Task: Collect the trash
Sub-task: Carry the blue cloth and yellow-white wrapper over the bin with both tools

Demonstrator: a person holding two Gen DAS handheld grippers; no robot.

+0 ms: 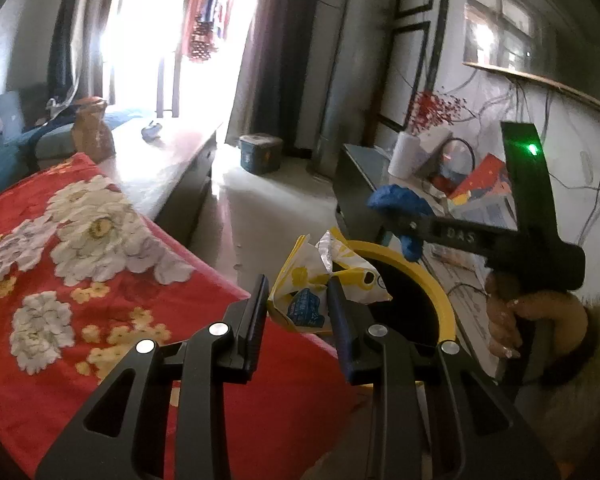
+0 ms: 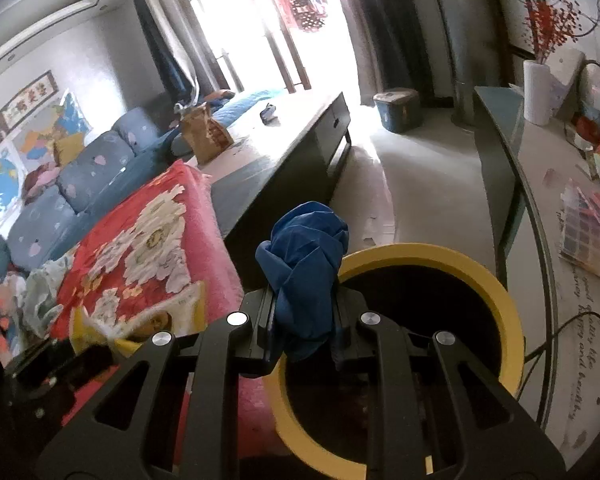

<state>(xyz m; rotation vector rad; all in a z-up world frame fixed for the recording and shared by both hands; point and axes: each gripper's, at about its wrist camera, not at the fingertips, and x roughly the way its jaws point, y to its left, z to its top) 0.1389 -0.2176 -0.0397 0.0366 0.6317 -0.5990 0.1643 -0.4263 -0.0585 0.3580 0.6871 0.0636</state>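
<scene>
My left gripper [image 1: 298, 300] is shut on a crumpled yellow and white snack wrapper [image 1: 324, 280], held at the near rim of the yellow-rimmed bin [image 1: 444, 300]. My right gripper [image 2: 304, 312] is shut on a crumpled blue wad [image 2: 304, 264] and holds it over the left rim of the same bin [image 2: 500, 292]. In the left wrist view the right gripper [image 1: 396, 208] with the blue wad [image 1: 400, 200] hangs above the bin's far side. The bin's inside is dark.
A table with a red flowered cloth [image 1: 80, 280] lies left of the bin, with more crumpled paper [image 2: 44, 296] on it. A long dark cabinet [image 2: 292, 152] and a blue sofa [image 2: 80, 184] stand behind. A cluttered side table [image 2: 572, 208] runs along the right.
</scene>
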